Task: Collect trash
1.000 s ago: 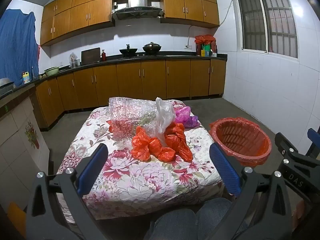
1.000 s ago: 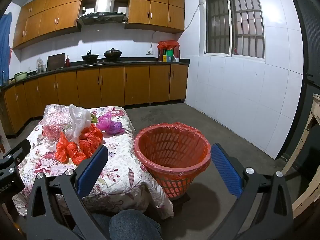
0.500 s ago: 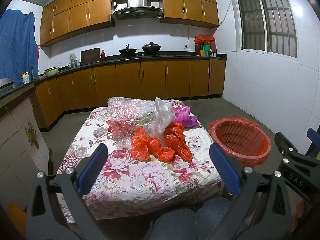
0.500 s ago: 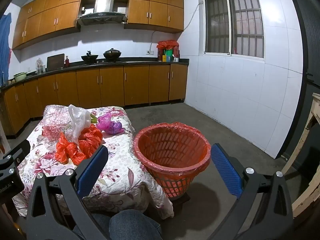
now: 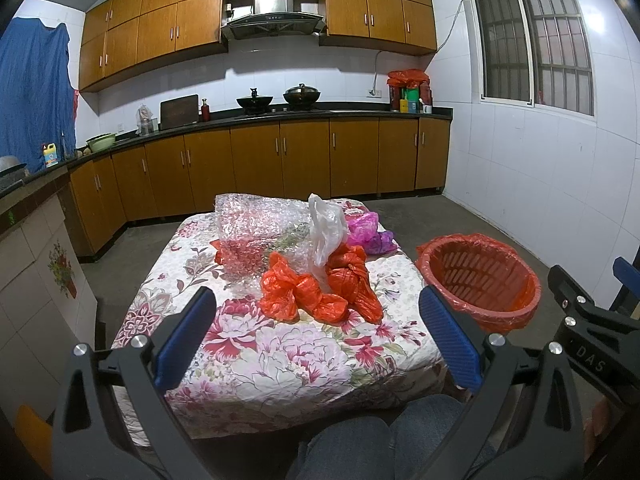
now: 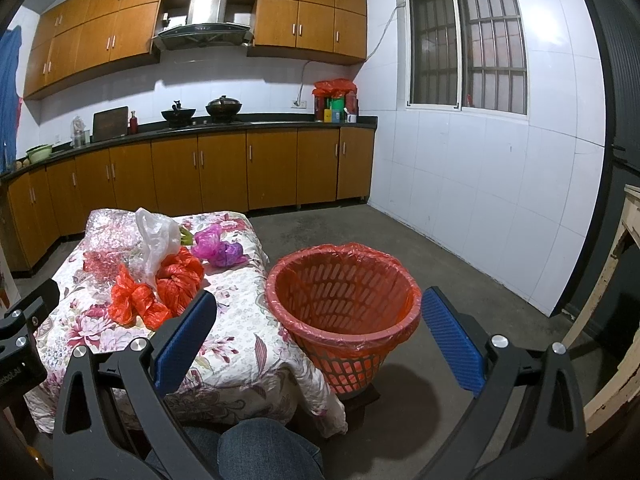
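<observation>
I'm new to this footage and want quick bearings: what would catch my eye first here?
First, the crumpled orange-red plastic bags heaped mid-table on the floral tablecloth, with bubble wrap, a white bag and a purple bag behind them. Next, the orange basket with its red liner, empty, on the floor right of the table. Both the left gripper and right gripper have open jaws, holding nothing.

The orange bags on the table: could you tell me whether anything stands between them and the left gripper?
Nothing visible does. The left gripper is open, and only bare floral tablecloth lies between its fingers and the orange bags. The bubble wrap and white bag sit behind them.
</observation>
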